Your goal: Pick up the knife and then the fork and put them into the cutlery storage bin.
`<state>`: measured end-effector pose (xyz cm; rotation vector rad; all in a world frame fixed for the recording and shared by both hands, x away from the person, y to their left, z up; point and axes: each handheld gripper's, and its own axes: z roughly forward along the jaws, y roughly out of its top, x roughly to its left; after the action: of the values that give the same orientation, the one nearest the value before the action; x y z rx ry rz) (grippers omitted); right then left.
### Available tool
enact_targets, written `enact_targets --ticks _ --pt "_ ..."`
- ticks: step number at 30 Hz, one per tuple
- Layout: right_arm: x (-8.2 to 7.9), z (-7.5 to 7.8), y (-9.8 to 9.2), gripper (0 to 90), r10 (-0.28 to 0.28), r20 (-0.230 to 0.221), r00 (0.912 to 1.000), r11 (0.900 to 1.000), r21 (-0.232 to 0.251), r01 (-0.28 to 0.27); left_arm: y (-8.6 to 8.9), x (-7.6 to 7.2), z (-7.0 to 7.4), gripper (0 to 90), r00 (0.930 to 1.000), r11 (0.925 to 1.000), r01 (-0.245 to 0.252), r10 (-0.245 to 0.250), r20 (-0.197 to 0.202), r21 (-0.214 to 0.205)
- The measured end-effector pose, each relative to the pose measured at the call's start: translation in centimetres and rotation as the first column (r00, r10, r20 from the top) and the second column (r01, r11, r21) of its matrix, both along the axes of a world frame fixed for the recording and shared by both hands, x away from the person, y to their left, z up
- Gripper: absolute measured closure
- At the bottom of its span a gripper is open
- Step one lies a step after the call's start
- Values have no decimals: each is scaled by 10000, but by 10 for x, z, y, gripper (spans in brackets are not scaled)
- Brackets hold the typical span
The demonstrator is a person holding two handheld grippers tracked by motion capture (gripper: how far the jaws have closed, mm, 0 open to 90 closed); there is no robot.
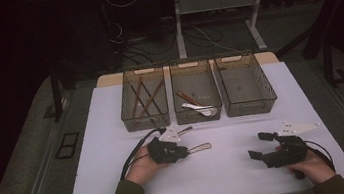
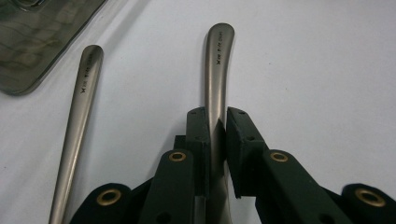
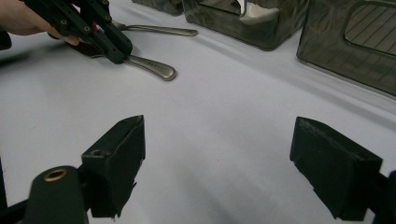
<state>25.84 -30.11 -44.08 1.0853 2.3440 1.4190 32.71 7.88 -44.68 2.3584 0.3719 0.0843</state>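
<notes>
White tabletop fills most of my high view, dark floor and desk legs behind it, with three mesh bins in a row at the far edge. From here the left bin (image 1: 142,98) holds long brown sticks, probably chopsticks, though the picture is too dim to be sure; the middle bin (image 1: 196,90) holds a brown piece and a pale spoon-like piece; the right bin (image 1: 245,84) looks bare. My left gripper (image 1: 180,152) lies low over the table in front of the left and middle bins, with a metal handle (image 1: 201,147) sticking out of it toward the right. My right gripper (image 1: 259,145) rests near the front right, well apart from any cutlery.

Left gripper view: the jaws are clamped on the metal handle (image 2: 217,79), which runs up between the pads, its rounded end over the table. A second handle (image 2: 80,116) lies on the table just beside it, to the left in this view, untouched.

Right gripper view: the jaws stand wide apart with nothing but tabletop between them. Farther off I see the left gripper (image 3: 116,52) on its handle, and the second handle beyond it near the bins.

My read is that the sorting is partly done: two bins have pieces, one metal piece is gripped but not yet lifted clear, and another waits.
</notes>
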Motion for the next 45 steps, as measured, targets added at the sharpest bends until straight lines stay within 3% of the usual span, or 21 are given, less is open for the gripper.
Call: enact_targets --ticks 5,8,13,16,20,25,29,33,37,40,43,45 --pt "0 1 0 177 66 53 10000 10000 36 -67 0 0 0 796 10000 10000 -44 44 -47 -79" --pt "2 4 0 177 161 -153 9998 9998 -91 -163 0 0 1 796 9999 10000 -7 6 -121 -96" --pt "3 12 2 151 762 -162 9970 9965 -323 -767 1 0 5 796 9996 9996 77 -85 -275 -266" --pt "6 16 5 152 1287 -211 9915 9914 -210 -1291 0 -1 9 795 9992 9992 212 -223 -340 -326" --pt "14 23 14 155 1832 -461 9820 9799 -713 -1861 -6 -6 14 795 9982 9975 480 -497 -325 -509" --pt "24 33 32 162 2513 -368 9672 9607 -1125 -2539 -14 -12 20 795 9941 9932 1067 -1075 -160 -461" --pt "32 37 50 175 3337 -564 9410 9300 -1433 -3384 -24 -18 24 795 9872 9858 1592 -1594 -2 -526" --pt "38 36 69 219 4208 -1107 9004 8872 -1567 -4339 -35 -26 28 795 9777 9762 2099 -2096 109 -543" --pt "44 34 84 273 5034 -1402 8526 8278 -2048 -5224 -46 -32 32 795 9659 9649 2581 -2565 357 -495" --pt "46 31 94 342 5440 -1675 8222 7952 -2098 -5689 -52 -35 35 795 9605 9596 2769 -2747 450 -507" --pt "46 29 103 436 5660 -2068 7981 7719 -2071 -6011 -56 -37 37 794 9558 9556 2914 -2889 549 -438" --pt "46 26 108 502 5720 -2372 7852 7594 -2087 -6162 -57 -39 38 794 9565 9558 2901 -2880 464 -476"
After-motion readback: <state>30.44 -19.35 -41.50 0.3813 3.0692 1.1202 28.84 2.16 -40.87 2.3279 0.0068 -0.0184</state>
